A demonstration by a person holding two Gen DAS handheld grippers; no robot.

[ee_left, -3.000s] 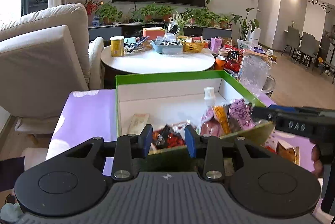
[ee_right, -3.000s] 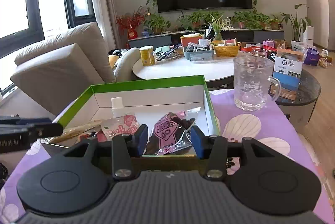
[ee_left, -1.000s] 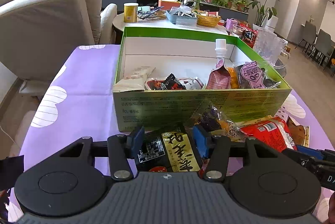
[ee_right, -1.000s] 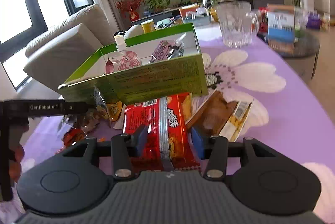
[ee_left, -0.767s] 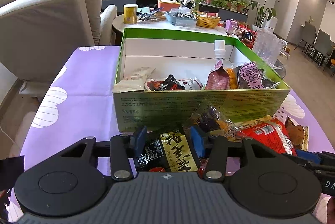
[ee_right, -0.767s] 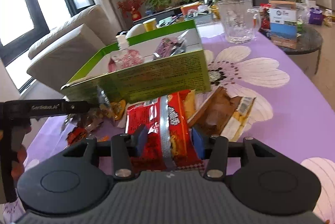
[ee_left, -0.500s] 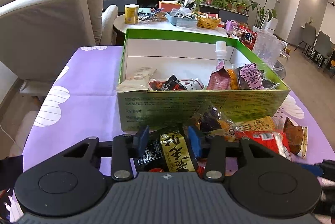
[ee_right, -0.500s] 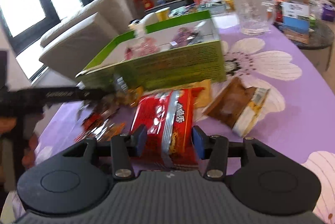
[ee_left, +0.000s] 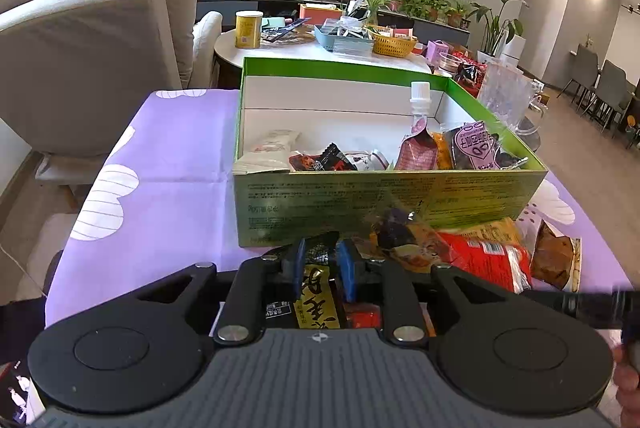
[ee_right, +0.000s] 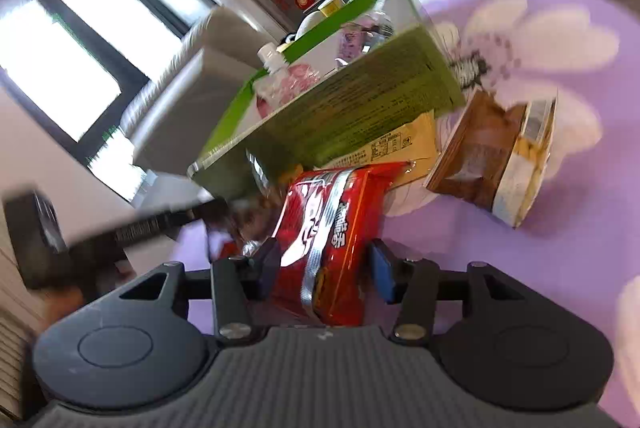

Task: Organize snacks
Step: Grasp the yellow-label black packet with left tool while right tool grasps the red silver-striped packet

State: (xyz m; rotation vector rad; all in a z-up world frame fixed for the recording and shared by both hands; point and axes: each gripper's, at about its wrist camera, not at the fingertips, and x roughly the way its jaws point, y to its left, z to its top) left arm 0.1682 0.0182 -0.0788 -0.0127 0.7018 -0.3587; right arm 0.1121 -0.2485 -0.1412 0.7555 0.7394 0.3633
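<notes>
A green box [ee_left: 400, 195] holding several snacks stands on the purple cloth [ee_left: 168, 155]. Loose packets lie in front of it. My left gripper [ee_left: 323, 260] is closing, and its blue pads pinch a black and gold packet [ee_left: 318, 302], whose top sticks up between them. In the blurred, tilted right wrist view my right gripper [ee_right: 326, 266] stands open astride a red packet [ee_right: 332, 228], with a gap at the right pad. The same red packet [ee_left: 488, 256] shows in the left wrist view. The green box [ee_right: 360, 107] lies just beyond it.
A brown and white packet [ee_right: 488, 155] and a yellow packet [ee_right: 392, 147] lie right of the red one. A clear candy bag [ee_left: 404, 232] leans on the box front. A glass mug [ee_left: 506, 95] stands behind the box, a sofa [ee_left: 92, 47] at the left.
Both grippers came down from over the box to the packets in front of it. The left jaws narrowed onto the black and gold packet. The right gripper rolled and dipped over the red packet.
</notes>
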